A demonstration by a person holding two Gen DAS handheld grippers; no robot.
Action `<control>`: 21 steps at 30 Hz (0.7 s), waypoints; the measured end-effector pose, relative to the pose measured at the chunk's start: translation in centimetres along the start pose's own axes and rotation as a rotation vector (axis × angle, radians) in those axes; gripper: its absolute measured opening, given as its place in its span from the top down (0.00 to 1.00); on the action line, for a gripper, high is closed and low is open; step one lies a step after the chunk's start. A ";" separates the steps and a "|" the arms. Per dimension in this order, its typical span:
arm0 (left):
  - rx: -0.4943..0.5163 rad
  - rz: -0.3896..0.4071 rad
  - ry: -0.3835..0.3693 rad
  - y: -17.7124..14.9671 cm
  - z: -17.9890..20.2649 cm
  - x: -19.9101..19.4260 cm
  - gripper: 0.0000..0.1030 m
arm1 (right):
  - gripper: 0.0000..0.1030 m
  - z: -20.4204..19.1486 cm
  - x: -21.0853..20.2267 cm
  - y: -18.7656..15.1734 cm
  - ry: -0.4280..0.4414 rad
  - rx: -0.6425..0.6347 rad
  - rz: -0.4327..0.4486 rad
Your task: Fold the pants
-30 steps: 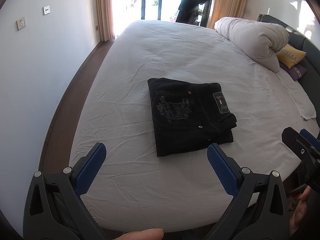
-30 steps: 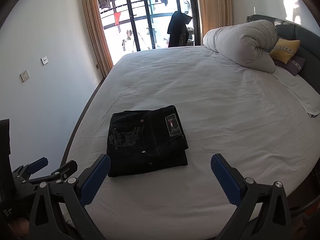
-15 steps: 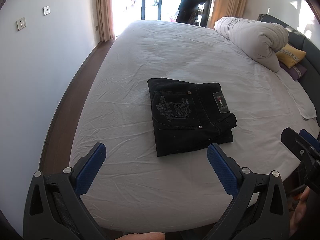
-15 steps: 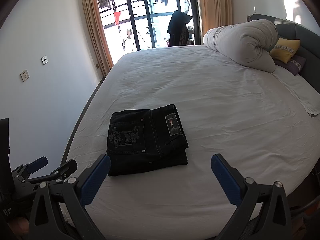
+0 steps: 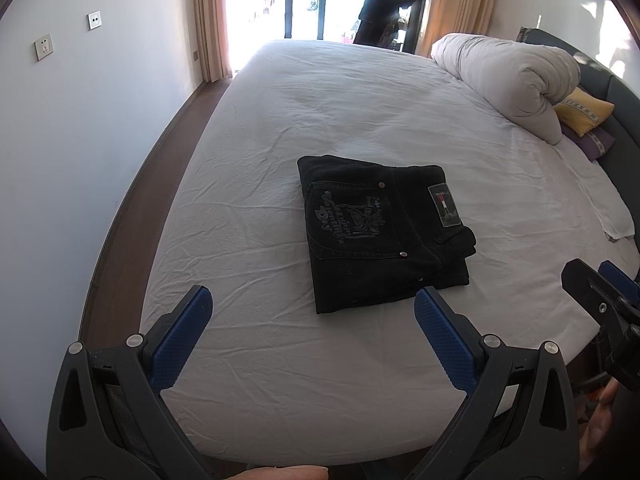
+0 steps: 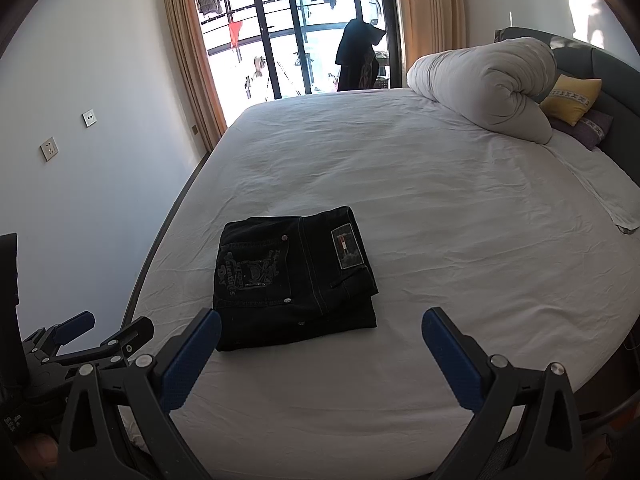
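left wrist view: the left gripper (image 5: 312, 300) sits at 6 o'clock with its two blue-padded fingers (image 5: 182, 338) spread wide apart and nothing between them. the black pants (image 5: 384, 232) lie folded into a compact rectangle on the white bed sheet (image 5: 280, 120), just past the centre toward 3 o'clock, clear of both pads (an embroidered back pocket and a small rectangular patch face up). the near edge of the bundle lies between the two fingertips as seen from here, but further away on the sheet and not touching them. the right gripper (image 5: 600, 284) pokes in at 4 o'clock, only partly in frame. a rolled white duvet (image 5: 508, 76) lies at 1 o'clock with a yellow pillow (image 5: 584, 110) just beside it at 2 o'clock. a fingertip of the person shows at the bottom edge.

right wrist view: the right gripper (image 6: 320, 328) fills 6 o'clock, its blue pads held well apart and empty. the pants (image 6: 296, 276) rest on the bed sheet (image 6: 440, 200) slightly toward 7 o'clock of centre, folded flat, near the left-hand pad but not touching it. the left gripper (image 6: 104, 324) appears at 8 o'clock with its tips parted. the duvet (image 6: 484, 88) sits at 1 o'clock, and the balcony door (image 6: 296, 28) with curtains stands at 12 o'clock.
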State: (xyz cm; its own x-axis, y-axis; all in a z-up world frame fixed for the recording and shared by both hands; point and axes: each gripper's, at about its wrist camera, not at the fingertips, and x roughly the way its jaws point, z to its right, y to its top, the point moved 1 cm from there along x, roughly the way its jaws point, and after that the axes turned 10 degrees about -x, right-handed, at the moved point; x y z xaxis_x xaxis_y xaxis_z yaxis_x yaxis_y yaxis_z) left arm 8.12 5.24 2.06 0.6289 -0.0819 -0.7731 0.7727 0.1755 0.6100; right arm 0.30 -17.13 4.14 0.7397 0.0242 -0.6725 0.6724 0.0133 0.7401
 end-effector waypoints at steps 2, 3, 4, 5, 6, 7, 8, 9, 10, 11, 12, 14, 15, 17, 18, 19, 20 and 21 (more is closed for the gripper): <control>0.000 0.000 0.001 -0.1 -0.1 0.1 0.00 | 0.00 0.0 0.0 0.0 0.000 0.001 -0.001; 0.000 0.000 0.003 -0.1 -0.1 0.1 0.00 | 0.00 0.0 0.0 0.0 0.000 0.001 -0.002; 0.001 0.000 0.004 -0.1 -0.1 0.1 0.00 | 0.00 -0.1 0.0 -0.3 0.000 0.000 -0.003; 0.002 0.000 0.005 0.0 -0.1 0.2 0.00 | 0.00 -0.2 0.0 -0.3 0.001 0.000 -0.004; 0.003 -0.001 0.006 0.0 -0.2 0.2 0.00 | 0.00 -0.2 0.0 -0.4 0.001 0.000 -0.005; 0.002 -0.002 0.005 -0.1 -0.2 0.3 0.00 | 0.00 -0.2 0.0 -0.3 0.001 0.000 -0.004; 0.002 -0.002 0.005 0.0 -0.2 0.3 0.00 | 0.00 -0.2 0.0 -0.3 0.001 0.000 -0.003; 0.003 -0.002 0.006 0.0 -0.2 0.2 0.00 | 0.00 -0.2 0.0 -0.3 0.001 0.000 -0.003; 0.003 -0.002 0.006 -0.1 -0.2 0.2 0.00 | 0.00 -0.2 0.0 -0.3 0.001 0.000 -0.004; 0.003 -0.002 0.006 -0.1 -0.2 0.2 0.00 | 0.00 -0.2 0.0 -0.3 0.001 0.000 -0.004; 0.002 -0.002 0.007 -0.1 -0.2 0.2 0.00 | 0.00 -0.2 0.0 -0.3 0.001 0.000 -0.005; 0.002 -0.006 0.007 -0.1 -0.2 0.3 0.00 | 0.00 -0.2 0.1 -0.5 0.003 0.000 -0.009; 0.001 -0.007 0.007 -0.1 -0.3 0.4 0.00 | 0.00 -0.2 0.1 -0.7 0.004 0.000 -0.011; -0.003 -0.012 0.005 -0.2 -0.4 0.5 0.00 | 0.00 -0.3 0.3 -0.9 0.008 0.000 -0.015; -0.007 -0.014 0.000 -0.2 -0.5 0.5 0.00 | 0.00 -0.3 0.2 -1.1 0.009 0.001 -0.018; -0.008 -0.014 -0.001 -0.2 -0.5 0.5 0.00 | 0.00 -0.3 0.3 -1.1 0.012 0.000 -0.019; -0.004 -0.013 0.004 -0.2 -0.5 0.5 0.00 | 0.00 -0.2 0.3 -1.1 0.014 0.001 -0.021; -0.002 -0.011 0.006 -0.3 -0.6 0.5 0.00 | 0.00 0.0 0.5 -1.0 0.015 0.000 -0.022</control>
State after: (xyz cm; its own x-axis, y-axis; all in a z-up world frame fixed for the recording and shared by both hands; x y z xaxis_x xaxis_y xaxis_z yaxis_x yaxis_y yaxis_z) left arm 8.18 5.71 1.42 0.6200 -0.0783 -0.7807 0.7793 0.1765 0.6013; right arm -0.06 -17.10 3.05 0.7241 0.0391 -0.6886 0.6887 0.0139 0.7249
